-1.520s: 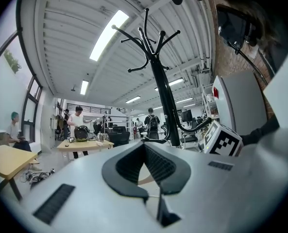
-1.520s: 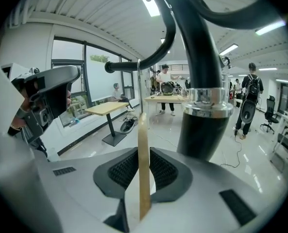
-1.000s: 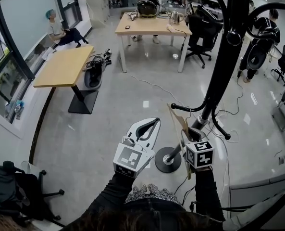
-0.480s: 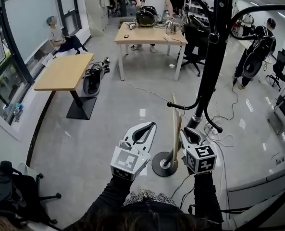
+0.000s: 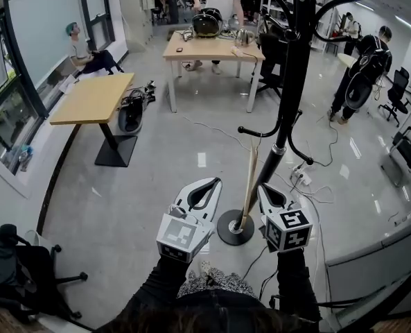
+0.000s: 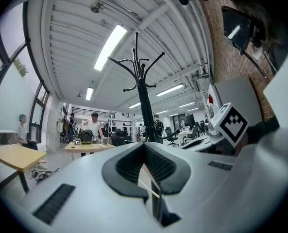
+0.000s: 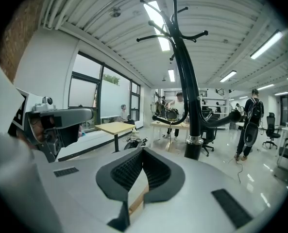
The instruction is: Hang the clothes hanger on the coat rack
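Observation:
The black coat rack (image 5: pixel 289 96) rises from a round base (image 5: pixel 234 228) on the floor just ahead of me, its curved hooks spreading low and high. It also shows in the left gripper view (image 6: pixel 144 101) and the right gripper view (image 7: pixel 186 86). A pale wooden hanger (image 5: pixel 249 180) stands nearly upright, edge-on, beside the pole. My right gripper (image 5: pixel 265 189) is shut on its lower part, and the wood (image 7: pixel 137 200) shows between its jaws. My left gripper (image 5: pixel 216 182) is shut on nothing, to the left of the hanger.
Two wooden tables (image 5: pixel 93 97) (image 5: pixel 212 47) stand further back, with office chairs (image 5: pixel 278 54) and people around them. Cables and a power strip (image 5: pixel 299 177) lie on the floor right of the rack. A low partition (image 5: pixel 371 255) runs along the right, and a chair (image 5: pixel 11 269) sits at near left.
The hanger has swung from a tilted, face-on pose to upright and edge-on beside the pole. Both grippers have shifted slightly towards the rack's base.

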Demonstrator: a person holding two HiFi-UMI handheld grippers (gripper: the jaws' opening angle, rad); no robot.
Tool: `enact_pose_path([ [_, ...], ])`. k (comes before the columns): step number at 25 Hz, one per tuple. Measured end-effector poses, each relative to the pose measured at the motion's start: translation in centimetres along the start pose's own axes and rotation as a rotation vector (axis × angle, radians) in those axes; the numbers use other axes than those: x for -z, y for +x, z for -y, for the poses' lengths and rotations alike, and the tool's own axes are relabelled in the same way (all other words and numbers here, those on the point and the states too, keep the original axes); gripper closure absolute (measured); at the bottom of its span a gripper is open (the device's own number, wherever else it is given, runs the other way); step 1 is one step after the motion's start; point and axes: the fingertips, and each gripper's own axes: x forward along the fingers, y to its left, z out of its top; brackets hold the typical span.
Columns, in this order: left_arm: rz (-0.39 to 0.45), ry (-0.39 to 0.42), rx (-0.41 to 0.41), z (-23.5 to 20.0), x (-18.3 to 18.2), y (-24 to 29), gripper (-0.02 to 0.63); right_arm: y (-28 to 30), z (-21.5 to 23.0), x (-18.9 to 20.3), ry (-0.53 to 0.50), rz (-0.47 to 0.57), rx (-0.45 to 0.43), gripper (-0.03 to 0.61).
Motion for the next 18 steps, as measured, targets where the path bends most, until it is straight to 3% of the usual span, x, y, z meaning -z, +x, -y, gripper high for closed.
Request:
enact_pose_path([
  [13, -0.041, -0.04, 0.0, 5.2, 1.0, -7.1, 0.606, -8.2, -5.0, 0.4, 0.014, 0.065, 0.058, 0.568],
  [18, -0.032, 0.001, 0.002, 5.5, -0.2, -7.2, 0.606, -9.9, -5.9, -1.7, -0.028, 0.154, 0.09, 0.568],
])
